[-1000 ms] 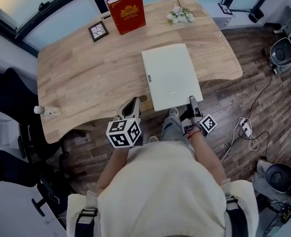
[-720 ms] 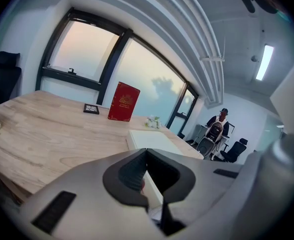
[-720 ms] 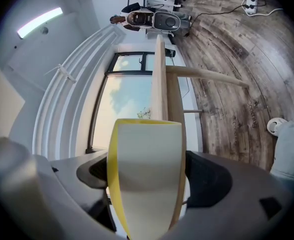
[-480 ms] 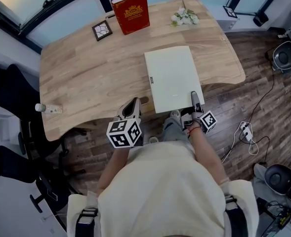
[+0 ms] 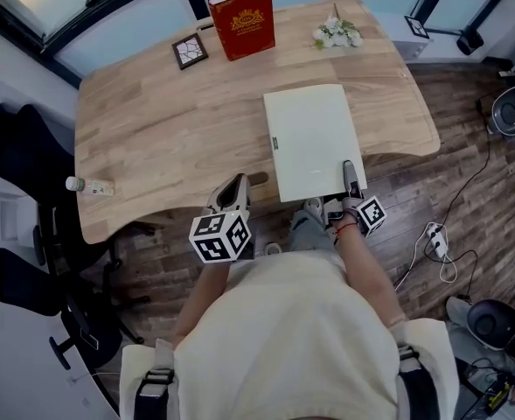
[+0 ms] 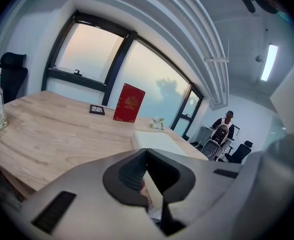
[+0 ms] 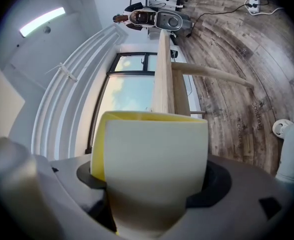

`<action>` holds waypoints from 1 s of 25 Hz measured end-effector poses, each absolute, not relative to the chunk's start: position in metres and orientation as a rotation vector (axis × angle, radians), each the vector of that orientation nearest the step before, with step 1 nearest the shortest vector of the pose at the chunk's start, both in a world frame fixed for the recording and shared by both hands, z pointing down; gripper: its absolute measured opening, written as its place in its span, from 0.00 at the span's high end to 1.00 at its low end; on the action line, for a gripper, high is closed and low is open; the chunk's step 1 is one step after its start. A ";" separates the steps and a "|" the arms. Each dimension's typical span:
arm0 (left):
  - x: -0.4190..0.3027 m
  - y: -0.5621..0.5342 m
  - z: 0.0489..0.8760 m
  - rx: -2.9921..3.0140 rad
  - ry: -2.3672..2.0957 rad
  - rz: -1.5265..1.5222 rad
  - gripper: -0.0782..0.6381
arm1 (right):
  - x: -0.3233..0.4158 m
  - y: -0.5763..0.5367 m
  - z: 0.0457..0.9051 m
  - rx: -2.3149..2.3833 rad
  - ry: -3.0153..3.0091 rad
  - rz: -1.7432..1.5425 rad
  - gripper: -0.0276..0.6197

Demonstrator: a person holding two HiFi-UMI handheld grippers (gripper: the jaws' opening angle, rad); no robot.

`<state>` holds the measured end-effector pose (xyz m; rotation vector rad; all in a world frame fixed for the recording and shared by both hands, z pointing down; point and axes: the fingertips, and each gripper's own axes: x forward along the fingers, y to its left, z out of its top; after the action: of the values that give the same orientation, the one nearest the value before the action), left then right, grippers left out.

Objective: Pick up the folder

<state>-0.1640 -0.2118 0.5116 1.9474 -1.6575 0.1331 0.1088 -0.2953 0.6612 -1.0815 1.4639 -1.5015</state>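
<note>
Head view shows the pale cream rectangular folder (image 5: 312,141) lying flat on the light wooden table (image 5: 161,138), its near end sticking out past the table's front edge. The right gripper (image 5: 348,170) is clamped on the folder's near right corner; its own view shows the jaws closed on the cream cover, with a yellow edge showing behind it. The left gripper (image 5: 231,192) hangs at the table's front edge, apart from the folder, its jaws pressed together on nothing. Along the far edge stand a red hardcover book (image 5: 241,22), a small black-framed picture (image 5: 190,51) and a sprig of white flowers (image 5: 338,33). A clear plastic bottle (image 5: 91,185) stands by the table's left edge.
</note>
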 end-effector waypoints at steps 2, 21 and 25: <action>-0.165 -0.211 0.512 1.944 -1.659 0.132 0.86 | 0.108 -0.295 0.658 -1.091 1.488 -1.484 0.31; -0.170 -0.201 0.512 1.944 -1.652 0.146 0.86 | 0.110 -0.289 0.653 -1.083 1.458 -1.512 0.52; -0.169 -0.198 0.512 1.953 -1.640 0.148 0.86 | 0.111 -0.283 0.648 -1.087 1.462 -1.502 0.52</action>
<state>-0.1689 -0.1975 0.5125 1.9526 -1.6404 0.1483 0.1112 -0.2833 0.6484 -1.0872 1.4616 -1.5015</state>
